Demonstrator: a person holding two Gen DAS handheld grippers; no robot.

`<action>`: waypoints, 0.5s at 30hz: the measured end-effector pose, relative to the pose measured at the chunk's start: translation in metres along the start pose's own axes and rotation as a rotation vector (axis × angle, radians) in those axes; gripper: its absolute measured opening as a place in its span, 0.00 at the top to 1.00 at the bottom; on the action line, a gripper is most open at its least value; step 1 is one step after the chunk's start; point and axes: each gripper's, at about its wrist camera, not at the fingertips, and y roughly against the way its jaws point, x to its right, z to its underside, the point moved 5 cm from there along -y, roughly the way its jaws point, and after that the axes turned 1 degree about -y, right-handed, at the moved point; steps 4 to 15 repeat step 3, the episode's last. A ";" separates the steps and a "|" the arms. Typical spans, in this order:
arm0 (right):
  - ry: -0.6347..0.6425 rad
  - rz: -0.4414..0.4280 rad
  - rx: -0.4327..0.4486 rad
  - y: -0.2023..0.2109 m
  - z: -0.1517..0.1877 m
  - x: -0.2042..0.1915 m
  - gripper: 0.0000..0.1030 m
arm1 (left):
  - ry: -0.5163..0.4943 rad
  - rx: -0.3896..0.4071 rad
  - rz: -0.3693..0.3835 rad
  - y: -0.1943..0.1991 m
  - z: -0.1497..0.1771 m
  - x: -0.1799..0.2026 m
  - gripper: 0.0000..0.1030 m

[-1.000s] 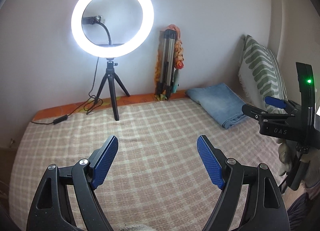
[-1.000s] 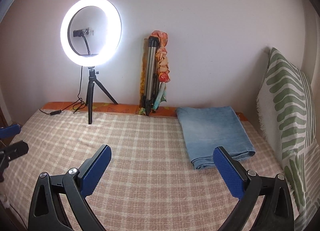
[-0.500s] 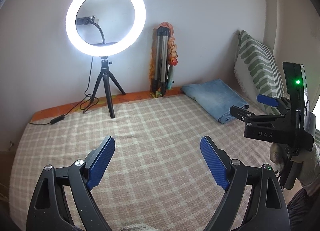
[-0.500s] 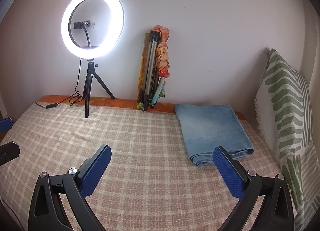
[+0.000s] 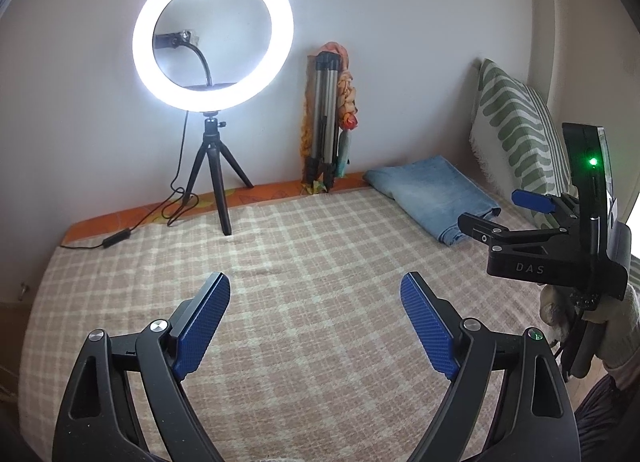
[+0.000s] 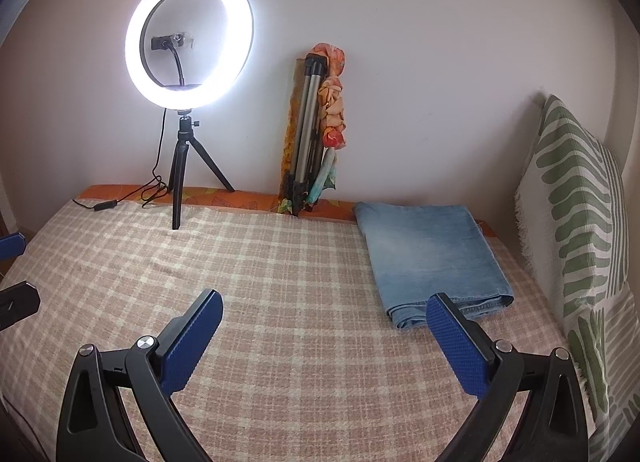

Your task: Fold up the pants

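The pants are blue jeans (image 5: 432,193), folded into a flat rectangle (image 6: 428,254) at the far right of the bed, near the wall and the pillow. My left gripper (image 5: 316,286) hangs open over the checked bedspread in the middle of the bed, with nothing between its blue pads. My right gripper (image 6: 325,302) is also open and empty, its right finger just short of the jeans' near edge. The left wrist view shows the right gripper (image 5: 500,209) from the side, held by a gloved hand (image 5: 612,326). The left gripper (image 6: 14,270) peeks in at the right view's left edge.
A lit ring light (image 5: 212,41) on a small black tripod stands at the back left, its cable trailing over the bed edge. A folded tripod with orange cloth (image 6: 316,129) leans on the wall. A green-and-white pillow (image 6: 580,221) stands upright at the right.
The left gripper's jaws stand slightly wider than a second ago. The right gripper has come a little further into the left wrist view. The jeans have not moved.
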 end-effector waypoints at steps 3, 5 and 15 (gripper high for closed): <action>-0.005 0.001 -0.006 -0.002 0.001 0.000 0.00 | -0.004 0.003 -0.001 0.001 0.000 0.001 0.15; -0.005 0.001 -0.006 -0.002 0.001 0.000 0.00 | -0.004 0.003 -0.001 0.001 0.000 0.001 0.15; -0.005 0.001 -0.006 -0.002 0.001 0.000 0.00 | -0.004 0.003 -0.001 0.001 0.000 0.001 0.15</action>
